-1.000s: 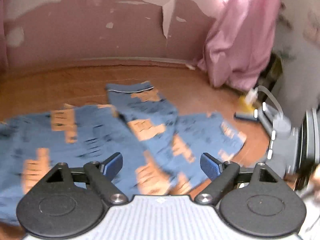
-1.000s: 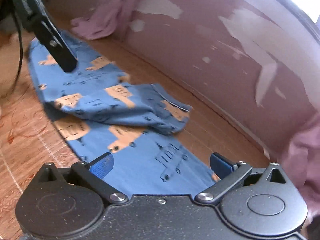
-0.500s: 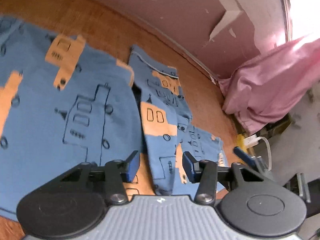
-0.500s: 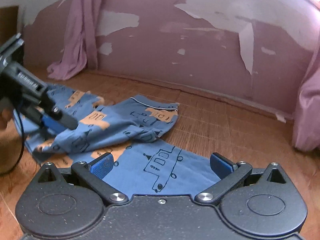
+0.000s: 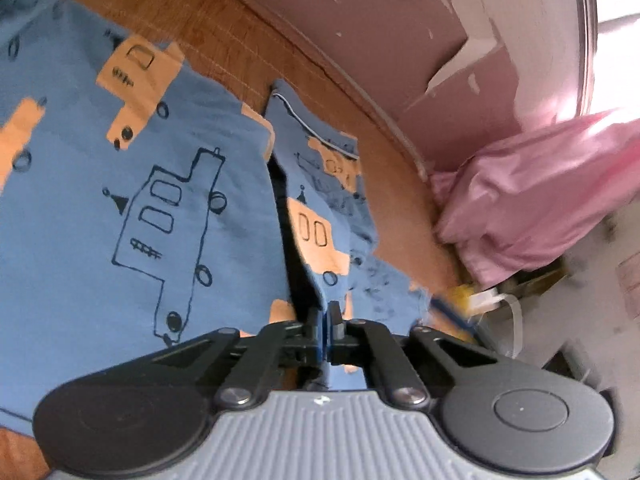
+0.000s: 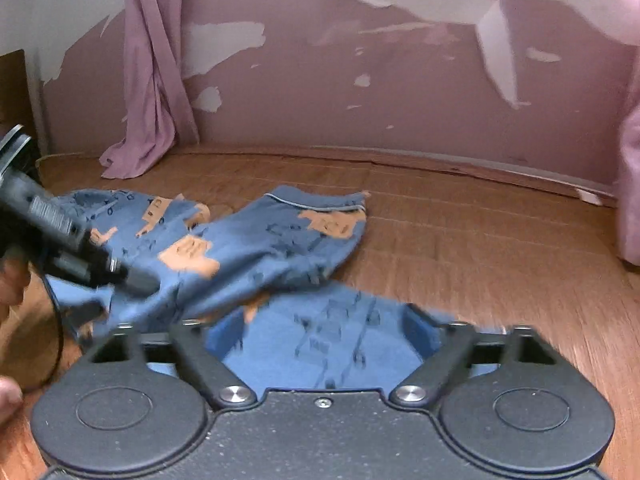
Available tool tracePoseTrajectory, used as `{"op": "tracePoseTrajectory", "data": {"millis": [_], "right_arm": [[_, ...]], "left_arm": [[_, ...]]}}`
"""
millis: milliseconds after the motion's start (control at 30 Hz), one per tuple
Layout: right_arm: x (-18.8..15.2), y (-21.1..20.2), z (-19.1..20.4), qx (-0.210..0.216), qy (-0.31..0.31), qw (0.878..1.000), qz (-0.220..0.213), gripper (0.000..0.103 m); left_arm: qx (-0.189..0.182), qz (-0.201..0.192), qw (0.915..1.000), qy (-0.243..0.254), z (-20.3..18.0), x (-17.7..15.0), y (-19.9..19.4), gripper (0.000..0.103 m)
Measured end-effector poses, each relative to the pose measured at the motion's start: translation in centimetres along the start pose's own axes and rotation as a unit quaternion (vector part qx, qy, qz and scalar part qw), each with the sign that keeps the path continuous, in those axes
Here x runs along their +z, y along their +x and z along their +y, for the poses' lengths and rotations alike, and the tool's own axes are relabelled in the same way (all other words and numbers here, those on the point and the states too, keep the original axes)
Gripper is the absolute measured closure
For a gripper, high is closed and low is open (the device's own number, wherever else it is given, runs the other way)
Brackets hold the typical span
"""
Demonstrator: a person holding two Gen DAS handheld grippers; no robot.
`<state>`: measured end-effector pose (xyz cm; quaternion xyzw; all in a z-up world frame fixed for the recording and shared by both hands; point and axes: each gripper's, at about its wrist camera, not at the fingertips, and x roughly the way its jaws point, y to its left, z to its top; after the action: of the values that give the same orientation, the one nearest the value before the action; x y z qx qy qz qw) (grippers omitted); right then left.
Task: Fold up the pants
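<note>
Left gripper (image 5: 325,332): jaws wide a second ago, now pinched together on fabric edge of pants (image 5: 168,208); grasp for next fold looks made

Pants (image 6: 256,248): blue, orange print, spread on wooden floor (image 6: 460,240), one leg already doubled across other

Right gripper (image 6: 320,340): jaws stay wide, hovering over near cloth, holding nothing

Hard to tell: how many layers left fingers caught; right fingertips motion-blurred; pink curtain (image 5: 532,200) cut off at frame edge

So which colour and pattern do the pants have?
The pants are blue with orange patches and dark outline drawings of vehicles, clearest in the left wrist view.
</note>
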<state>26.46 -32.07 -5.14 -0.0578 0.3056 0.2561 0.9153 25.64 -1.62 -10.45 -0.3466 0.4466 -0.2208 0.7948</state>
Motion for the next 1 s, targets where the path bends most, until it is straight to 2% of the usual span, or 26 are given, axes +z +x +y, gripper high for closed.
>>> {"op": "tracePoseTrajectory", "data": {"millis": [100,133,267,333,400,533,767,867,933,967,1000], "right_arm": [[5.4,3.7,-0.7,0.03,0.003,0.998,0.052,0.048],[7.2,5.3,-0.8,0.045,0.015,0.996,0.074,0.05],[12.8,13.5,-0.3,0.097,0.09,0.974,0.182,0.051],[14.5,16.7,0.7,0.102,0.108,0.964,0.222,0.046],[15.7,19.4,1.8,0.097,0.113,0.953,0.263,0.037],[16.9,22.1,4.3,0.06,0.079,0.947,0.306,0.036],[17.1,24.0,8.1,-0.006,-0.001,0.941,0.339,0.039],[16.9,24.0,9.4,-0.018,-0.03,0.942,0.333,0.053],[16.9,23.7,9.8,-0.02,-0.035,0.946,0.322,0.079],[16.9,23.6,9.7,-0.021,-0.03,0.947,0.318,0.085],[16.9,23.5,9.5,-0.024,-0.023,0.949,0.314,0.096]], "left_arm": [[0.027,0.0,0.9989,0.038,-1.2,-0.2,-0.1,0.101],[0.03,0.0,0.9986,0.043,-1.4,-0.2,0.0,0.101],[0.046,-0.002,0.9966,0.068,-2.5,-0.2,0.5,0.101],[0.049,-0.007,0.9946,0.091,-3.5,-0.2,0.8,0.102],[0.048,-0.01,0.9926,0.111,-4.5,-0.3,0.9,0.102],[0.058,-0.011,0.9863,0.154,-6.0,-0.4,1.3,0.102],[0.055,-0.005,0.9866,0.154,-5.4,-0.7,0.8,0.102],[0.056,-0.006,0.9865,0.154,-5.1,-0.7,0.9,0.102],[0.057,-0.007,0.9862,0.155,-5.2,-0.8,0.9,0.102],[0.058,-0.007,0.986,0.156,-5.2,-0.8,0.8,0.102],[0.059,-0.008,0.9858,0.157,-5.2,-0.8,0.7,0.102]]}}
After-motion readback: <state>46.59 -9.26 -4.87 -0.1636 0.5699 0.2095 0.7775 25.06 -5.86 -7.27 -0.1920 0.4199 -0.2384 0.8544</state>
